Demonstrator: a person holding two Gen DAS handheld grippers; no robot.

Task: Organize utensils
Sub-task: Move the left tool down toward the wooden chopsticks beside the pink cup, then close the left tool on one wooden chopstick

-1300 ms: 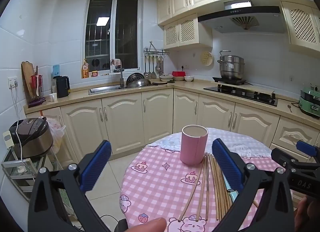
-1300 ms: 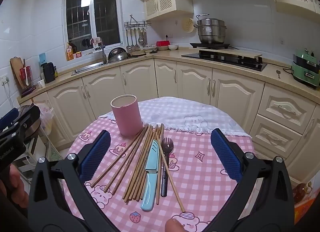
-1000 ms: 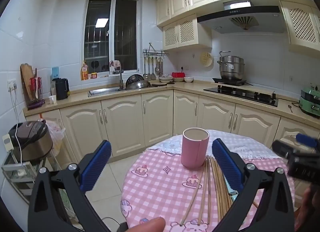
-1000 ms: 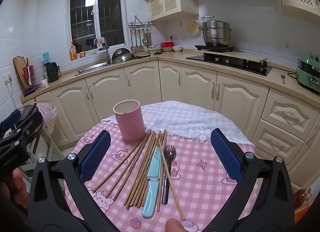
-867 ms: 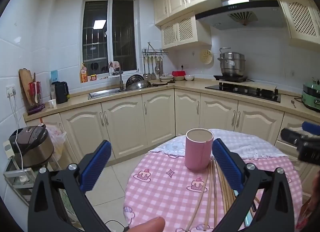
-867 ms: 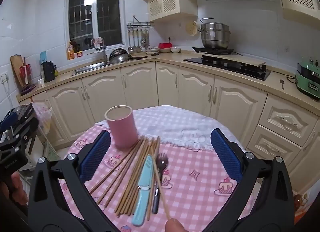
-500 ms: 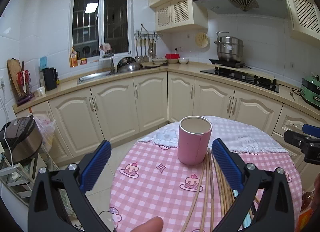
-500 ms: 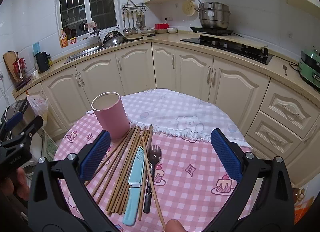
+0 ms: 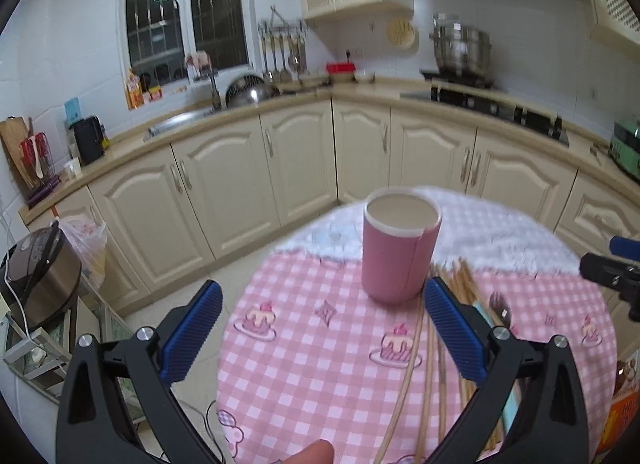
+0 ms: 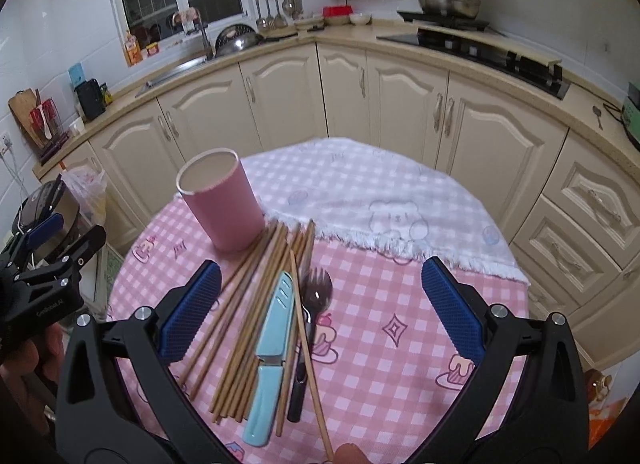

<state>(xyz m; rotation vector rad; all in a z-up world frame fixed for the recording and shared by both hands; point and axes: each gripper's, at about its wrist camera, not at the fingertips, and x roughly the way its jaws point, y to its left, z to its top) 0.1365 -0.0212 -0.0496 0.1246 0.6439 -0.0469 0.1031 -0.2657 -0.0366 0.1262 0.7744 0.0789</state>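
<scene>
Where gingham lies – cylindrical pink holder (image 10: pixel 222 200), slender wooden chopsticks (image 10: pixel 256 304).

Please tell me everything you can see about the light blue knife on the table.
The light blue knife lies flat on the pink checked tablecloth, among the wooden chopsticks. It looks plastic: a pale blue sheath with small slits covers the blade, a thin metal band joins it to the blue handle. The tip points toward the pink cup. A dark fork lies beside it. Neither gripper touches it.
</scene>
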